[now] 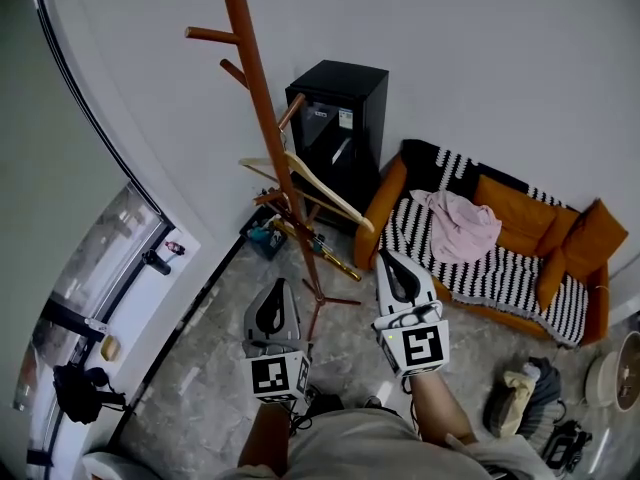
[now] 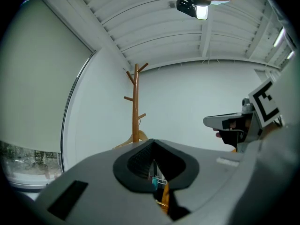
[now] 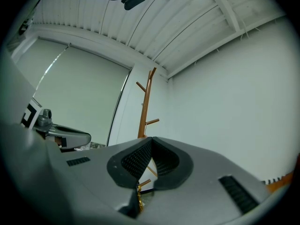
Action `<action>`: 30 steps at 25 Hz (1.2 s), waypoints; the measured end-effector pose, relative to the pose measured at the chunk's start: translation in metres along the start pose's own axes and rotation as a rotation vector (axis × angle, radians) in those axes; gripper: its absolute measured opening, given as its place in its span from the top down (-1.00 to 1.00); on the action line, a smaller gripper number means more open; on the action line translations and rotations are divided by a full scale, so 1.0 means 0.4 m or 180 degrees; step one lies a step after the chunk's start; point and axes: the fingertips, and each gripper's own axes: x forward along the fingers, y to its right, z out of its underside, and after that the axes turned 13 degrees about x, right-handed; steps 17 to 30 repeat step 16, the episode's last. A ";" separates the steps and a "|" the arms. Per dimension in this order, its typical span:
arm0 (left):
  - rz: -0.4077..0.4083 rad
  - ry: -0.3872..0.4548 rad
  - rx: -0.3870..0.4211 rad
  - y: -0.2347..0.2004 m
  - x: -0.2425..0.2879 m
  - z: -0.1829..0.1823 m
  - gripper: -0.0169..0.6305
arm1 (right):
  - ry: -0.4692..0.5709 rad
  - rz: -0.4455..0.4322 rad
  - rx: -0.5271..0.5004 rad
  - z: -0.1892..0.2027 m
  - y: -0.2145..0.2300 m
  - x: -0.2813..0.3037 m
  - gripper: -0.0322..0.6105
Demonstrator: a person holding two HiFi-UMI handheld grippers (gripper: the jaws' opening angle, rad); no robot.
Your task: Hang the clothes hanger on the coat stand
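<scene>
A brown wooden coat stand (image 1: pixel 262 98) rises from the marble floor in front of me. A pale wooden clothes hanger (image 1: pixel 322 190) hangs on one of its lower pegs, tilted down to the right. My left gripper (image 1: pixel 277 284) and right gripper (image 1: pixel 389 258) are both held low before my body, short of the stand's foot. Both are shut with nothing between the jaws. The left gripper view has the stand (image 2: pixel 136 102) far off, with the hanger (image 2: pixel 125 142) just over the shut left gripper (image 2: pixel 153 141). The right gripper view shows the stand (image 3: pixel 145 102) above the shut right gripper (image 3: pixel 151 138).
A black cabinet (image 1: pixel 338 128) stands against the wall behind the stand. To the right is an orange sofa (image 1: pixel 580 238) with a striped blanket (image 1: pixel 470 268) and a pink garment (image 1: pixel 462 224). Small clutter (image 1: pixel 268 234) lies by the stand's foot. A window (image 1: pixel 100 278) is at the left, and bags (image 1: pixel 520 393) lie on the floor at the right.
</scene>
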 end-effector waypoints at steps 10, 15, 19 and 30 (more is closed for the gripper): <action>0.0035 -0.0032 -0.0028 0.000 0.013 0.010 0.92 | -0.0021 -0.0137 -0.0062 0.006 -0.020 0.012 0.89; 0.0019 -0.0028 -0.0079 -0.011 0.014 0.006 0.92 | -0.0042 -0.0156 -0.0077 0.009 -0.028 0.020 0.89; 0.0016 -0.0024 -0.0078 -0.015 0.015 0.005 0.92 | -0.0041 -0.0159 -0.0079 0.008 -0.030 0.023 0.89; 0.0016 -0.0024 -0.0078 -0.015 0.015 0.005 0.92 | -0.0041 -0.0159 -0.0079 0.008 -0.030 0.023 0.89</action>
